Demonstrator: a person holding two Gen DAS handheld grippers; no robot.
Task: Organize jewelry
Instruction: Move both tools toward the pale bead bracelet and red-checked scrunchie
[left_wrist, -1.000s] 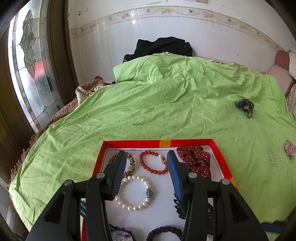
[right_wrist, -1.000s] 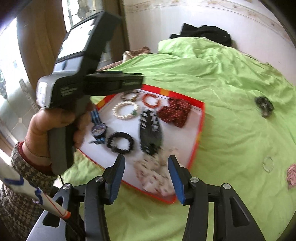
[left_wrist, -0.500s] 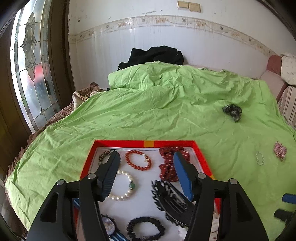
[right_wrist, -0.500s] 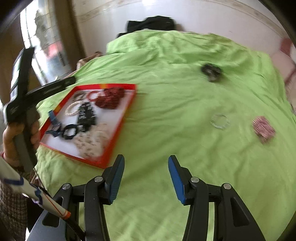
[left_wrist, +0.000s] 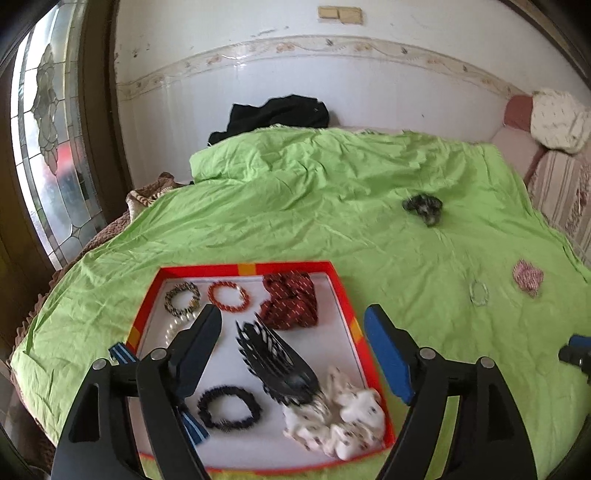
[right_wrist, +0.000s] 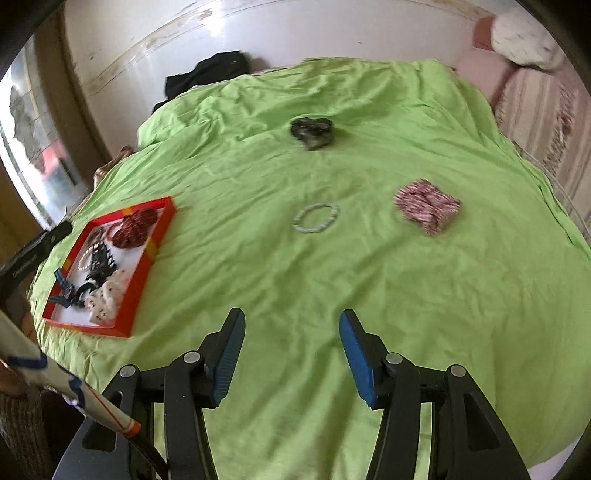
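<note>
A red-rimmed white tray (left_wrist: 345, 317) (right_wrist: 147, 258) lies on the green bedspread and holds a black hair claw (left_wrist: 277, 362), a red scrunchie (left_wrist: 290, 299), a white scrunchie (left_wrist: 340, 421), a black bracelet (left_wrist: 229, 406), a red bead bracelet (left_wrist: 227, 295) and others. My left gripper (left_wrist: 291, 343) is open and empty above the tray. My right gripper (right_wrist: 291, 354) is open and empty above bare bedspread. Beyond it lie a pale bead bracelet (right_wrist: 316, 218) (left_wrist: 479, 292), a pink scrunchie (right_wrist: 426, 206) (left_wrist: 527, 277) and a dark scrunchie (right_wrist: 314, 131) (left_wrist: 423, 206).
The green bedspread (right_wrist: 295, 280) covers the bed. Black clothing (left_wrist: 277, 114) lies at the far edge by the white wall. A stained-glass window (left_wrist: 51, 147) is at the left. A pink sofa (left_wrist: 554, 177) with a white cushion stands at the right.
My left gripper has pulled back and risen, showing more of the tray. My right gripper has swung right, away from the tray, toward the loose items on the bedspread. Both stay open.
</note>
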